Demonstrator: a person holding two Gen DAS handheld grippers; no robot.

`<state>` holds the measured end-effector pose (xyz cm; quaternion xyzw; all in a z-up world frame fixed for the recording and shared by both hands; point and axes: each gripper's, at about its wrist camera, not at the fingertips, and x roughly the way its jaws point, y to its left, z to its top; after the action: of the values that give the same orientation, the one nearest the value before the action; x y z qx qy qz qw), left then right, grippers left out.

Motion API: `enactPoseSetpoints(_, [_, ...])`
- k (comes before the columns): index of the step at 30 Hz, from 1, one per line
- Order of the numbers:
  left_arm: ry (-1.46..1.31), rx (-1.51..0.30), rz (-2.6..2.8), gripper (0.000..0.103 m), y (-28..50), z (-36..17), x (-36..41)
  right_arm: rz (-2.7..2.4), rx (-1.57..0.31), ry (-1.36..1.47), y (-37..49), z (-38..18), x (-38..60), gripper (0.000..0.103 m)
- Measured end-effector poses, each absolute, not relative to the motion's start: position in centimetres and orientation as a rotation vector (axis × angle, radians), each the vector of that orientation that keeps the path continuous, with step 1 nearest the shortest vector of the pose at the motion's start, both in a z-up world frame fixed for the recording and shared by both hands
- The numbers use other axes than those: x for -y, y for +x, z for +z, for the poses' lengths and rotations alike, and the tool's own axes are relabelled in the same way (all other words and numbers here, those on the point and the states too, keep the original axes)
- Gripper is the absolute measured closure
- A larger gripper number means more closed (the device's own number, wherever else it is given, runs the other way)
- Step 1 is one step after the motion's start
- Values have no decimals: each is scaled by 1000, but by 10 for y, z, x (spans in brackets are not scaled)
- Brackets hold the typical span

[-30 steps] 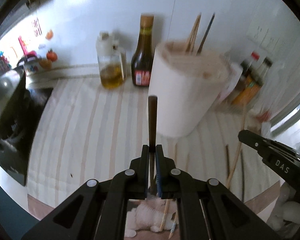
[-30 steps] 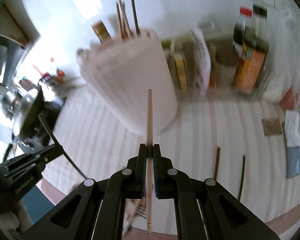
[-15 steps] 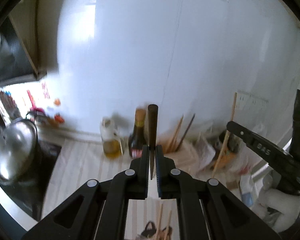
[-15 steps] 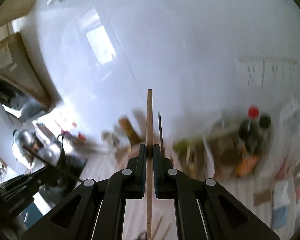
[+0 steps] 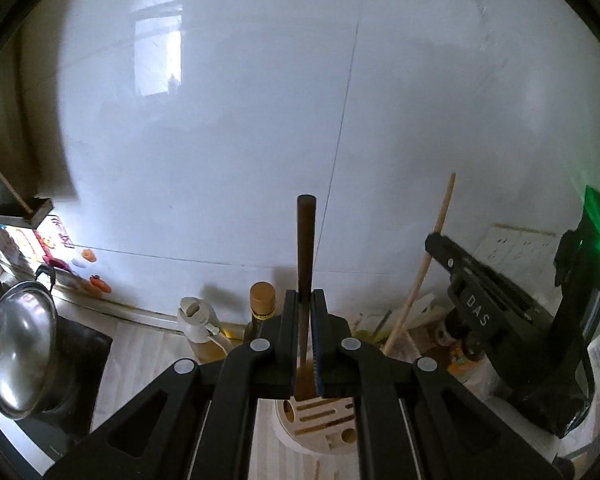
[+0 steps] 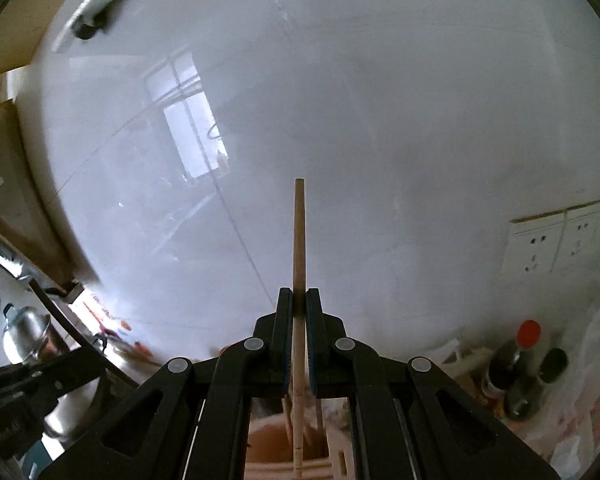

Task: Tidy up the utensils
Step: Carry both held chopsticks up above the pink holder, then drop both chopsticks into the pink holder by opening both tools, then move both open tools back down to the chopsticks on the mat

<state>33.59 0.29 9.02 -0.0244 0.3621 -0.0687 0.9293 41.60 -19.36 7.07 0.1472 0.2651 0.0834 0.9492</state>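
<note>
My left gripper is shut on a dark brown chopstick that stands upright above the white slotted utensil holder. My right gripper is shut on a light wooden chopstick, held upright; its lower end hangs over the holder's top, where other sticks stand. In the left wrist view the right gripper shows at the right with its light chopstick slanting down toward the holder.
A steel pot lid sits on a black cooktop at left. An oil bottle and a dark sauce bottle stand by the white tiled wall. More bottles, bags and wall sockets are at right.
Both grippers have risen and tilted up from the striped counter to above the holder. The view now faces the wall, and each chopstick hangs over the holder's top.
</note>
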Motion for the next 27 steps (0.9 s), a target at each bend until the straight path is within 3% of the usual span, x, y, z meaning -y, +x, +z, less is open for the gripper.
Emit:
enactPoseSetpoints(10, [-88, -883, -157, 99, 370, 45, -4, 161, -522, 306, 444, 30, 190, 97])
enactPoseSetpoints(15, [-98, -904, -118, 90, 371, 45, -8, 203, -591, 310, 444, 15, 189, 96])
enactPoseSetpoints(16, [-96, -900, -99, 85, 370, 46, -10, 210, -615, 313, 445, 13, 189, 94])
enactPoseSetpoints(18, [-104, -888, -78, 39, 367, 51, -14, 215, -635, 320, 442, 12, 192, 78])
enactPoseSetpoints(19, [-112, -869, -68, 31, 363, 54, -17, 219, -634, 324, 437, 13, 194, 64])
enactPoseSetpoints(20, [-118, -847, -54, 23, 359, 57, -20, 214, -631, 320, 432, 17, 196, 57])
enactPoseSetpoints(24, [-102, -823, -23, 11, 343, 61, -30, 201, -634, 321, 409, 28, 210, 52])
enactPoseSetpoints(26, [-82, -815, -15, 0, 333, 58, -32, 171, -648, 322, 395, 33, 219, 40])
enactPoseSetpoints(27, [-68, -812, -2, 0, 327, 56, -33, 161, -654, 321, 390, 34, 221, 37])
